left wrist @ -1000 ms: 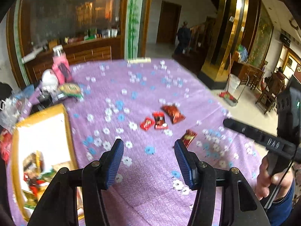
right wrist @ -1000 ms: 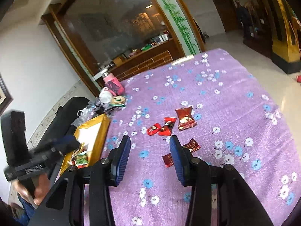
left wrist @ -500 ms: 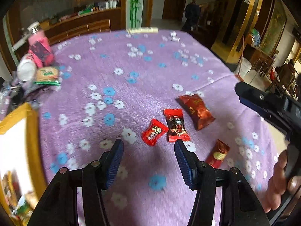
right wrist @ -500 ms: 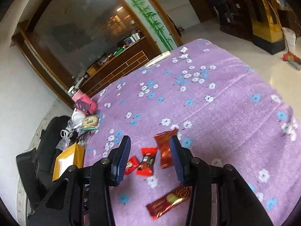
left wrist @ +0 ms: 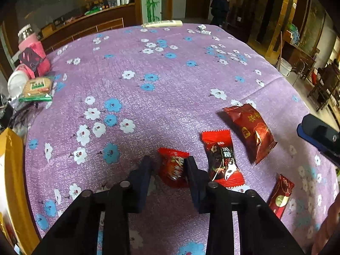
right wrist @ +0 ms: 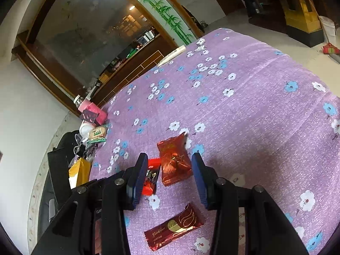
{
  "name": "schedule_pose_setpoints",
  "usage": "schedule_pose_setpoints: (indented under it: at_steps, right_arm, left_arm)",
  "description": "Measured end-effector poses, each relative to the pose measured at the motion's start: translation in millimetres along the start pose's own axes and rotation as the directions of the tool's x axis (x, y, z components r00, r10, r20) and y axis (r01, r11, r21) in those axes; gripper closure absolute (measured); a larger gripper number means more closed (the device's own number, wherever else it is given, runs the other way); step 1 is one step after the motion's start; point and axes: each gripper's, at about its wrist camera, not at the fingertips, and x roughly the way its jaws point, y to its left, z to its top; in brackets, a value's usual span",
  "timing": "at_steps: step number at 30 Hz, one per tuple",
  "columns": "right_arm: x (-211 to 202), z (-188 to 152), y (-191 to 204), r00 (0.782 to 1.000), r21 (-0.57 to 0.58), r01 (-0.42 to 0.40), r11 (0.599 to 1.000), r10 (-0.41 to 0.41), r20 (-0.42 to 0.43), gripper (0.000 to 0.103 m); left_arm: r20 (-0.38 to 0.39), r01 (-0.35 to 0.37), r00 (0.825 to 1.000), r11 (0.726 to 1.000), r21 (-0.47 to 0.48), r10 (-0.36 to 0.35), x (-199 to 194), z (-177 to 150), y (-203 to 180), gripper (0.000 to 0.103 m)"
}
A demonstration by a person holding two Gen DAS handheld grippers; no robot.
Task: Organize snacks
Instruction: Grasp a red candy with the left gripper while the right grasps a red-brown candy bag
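Several red snack packets lie on the purple flowered cloth (left wrist: pixel 170 80). My left gripper (left wrist: pixel 169 165) is open, low over the cloth, its jaws on either side of a small red candy (left wrist: pixel 173 167). Beside it lie a red-and-black candy (left wrist: pixel 222 159), a dark red packet (left wrist: pixel 250 129) and a slim red bar (left wrist: pixel 280 193). My right gripper (right wrist: pixel 170 165) is open, its jaws on either side of the dark red packet (right wrist: pixel 174 161). The slim bar (right wrist: pixel 174 227) lies beneath it. The red-and-black candy (right wrist: pixel 152 176) lies by its left finger.
A yellow-rimmed box (left wrist: pixel 12 170) stands at the left edge and shows in the right wrist view (right wrist: pixel 79 172). A pink bottle (left wrist: pixel 31 51), a white lid and a green biscuit pack (left wrist: pixel 37 87) crowd the far left. A remote (left wrist: pixel 162 23) lies at the far edge.
Both grippers have moved forward and down toward the packets. The left now brackets the small candy, the right brackets the dark red packet. Both stay open.
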Motion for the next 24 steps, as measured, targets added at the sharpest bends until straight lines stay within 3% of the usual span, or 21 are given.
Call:
schedule_pose_setpoints:
  at_steps: [1,11,17,19,24]
  right_arm:
    - [0,0,0,1.0,-0.003,0.004,1.0,-0.004,0.004,0.061]
    - [3,-3,-4,0.998,-0.022,0.06,0.998,-0.06,0.015,0.061]
    - [12,-6,5,0.997,-0.098,0.073,0.993,-0.073,0.009,0.061]
    - [19,-8,7,0.997,-0.104,0.076,0.992,-0.078,-0.014,0.061]
    - [37,-10,27,0.988,-0.155,0.126,0.98,-0.138,-0.072,0.061]
  left_arm:
    - [0.007,-0.005,1.0,1.0,-0.004,0.005,-1,-2,1,0.078]
    - [-0.008,-0.015,1.0,0.992,-0.122,0.014,-33,-43,33,0.08]
    - [0.106,0.01,0.994,0.989,-0.147,0.006,-54,-54,34,0.08]
    - [0.127,0.037,0.992,0.988,-0.148,-0.018,-57,-54,35,0.08]
    - [0.131,0.02,0.991,0.993,-0.117,-0.005,-53,-56,39,0.08]
